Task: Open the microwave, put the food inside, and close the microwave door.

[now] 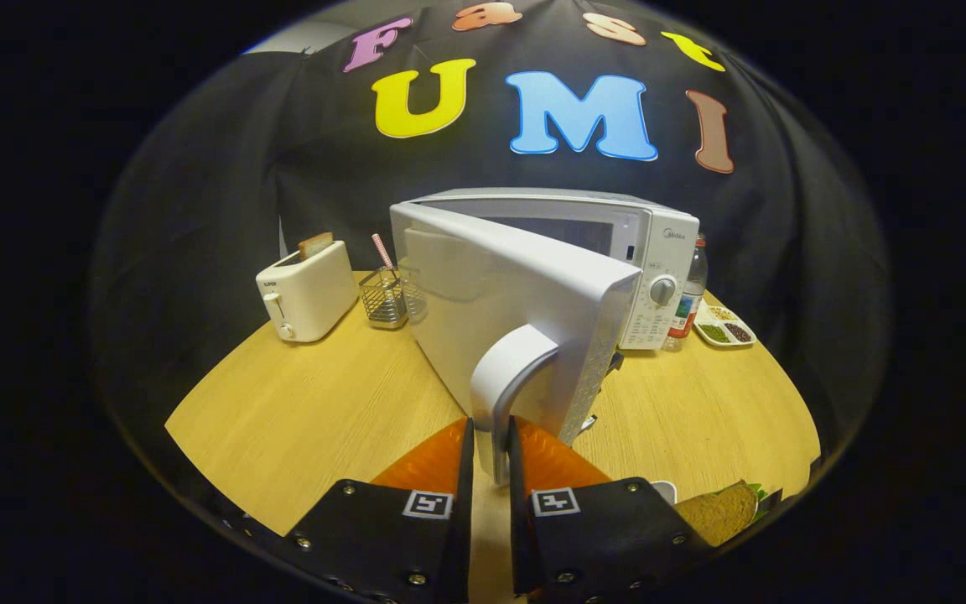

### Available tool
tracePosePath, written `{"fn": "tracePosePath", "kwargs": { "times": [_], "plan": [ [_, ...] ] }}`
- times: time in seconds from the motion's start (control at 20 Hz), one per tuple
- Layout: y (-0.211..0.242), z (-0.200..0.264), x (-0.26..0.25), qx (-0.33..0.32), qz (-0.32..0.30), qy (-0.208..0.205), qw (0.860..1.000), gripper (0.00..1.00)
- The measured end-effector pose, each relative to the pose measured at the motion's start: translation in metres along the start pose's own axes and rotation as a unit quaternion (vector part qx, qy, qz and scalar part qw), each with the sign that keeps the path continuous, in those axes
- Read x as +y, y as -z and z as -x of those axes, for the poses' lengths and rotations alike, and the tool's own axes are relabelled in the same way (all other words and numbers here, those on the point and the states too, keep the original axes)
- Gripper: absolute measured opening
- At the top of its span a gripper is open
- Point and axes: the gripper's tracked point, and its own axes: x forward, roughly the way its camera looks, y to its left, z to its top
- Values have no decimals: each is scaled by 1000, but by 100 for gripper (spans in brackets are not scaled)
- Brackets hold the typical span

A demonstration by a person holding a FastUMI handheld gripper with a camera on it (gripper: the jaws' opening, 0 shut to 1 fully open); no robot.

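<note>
Microwave: a white oven standing on the round wooden table, beyond the tongs; its long axis runs side to side and its front faces the tongs, with the control panel and dial at its right end.
Door: swung partly open on a hinge at the oven's left side; its free edge points out towards the tongs, so the panel runs lengthwise from the oven down to the fingers.
Handle: a curved upright bar at the door's free edge, its lower end sitting between the two fingers.
Tongs: the fingers are drawn in close on either side of the handle and appear to pinch it; contact on each side looks likely but is hard to confirm.
Food: a sandwich of brown bread with a green leaf, on the table just right of the right finger.
Toaster: white, with a slice standing in it, far left beyond the fingers.
Wire holder: between toaster and door, with a striped straw.
Bottle: just right of the oven.
Divided tray: right of the bottle.
</note>
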Motion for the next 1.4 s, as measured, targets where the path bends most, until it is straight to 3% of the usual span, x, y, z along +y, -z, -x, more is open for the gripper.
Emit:
{"fn": "tracePosePath", "kwargs": {
  "times": [0.55,0.75,1.15,1.2,1.25,1.3,1.4],
  "plan": [
    [13,18,83,0,32,-45,998,21],
    [15,27,122,-1,43,-87,995,21],
    [-8,77,164,-24,14,-214,976,23],
    [-12,86,163,-27,7,-227,973,29],
    [-16,96,162,-30,0,-239,970,44],
    [-21,106,161,-32,-8,-254,967,52],
    [-27,121,151,-27,-16,-268,963,83]
  ]
}}
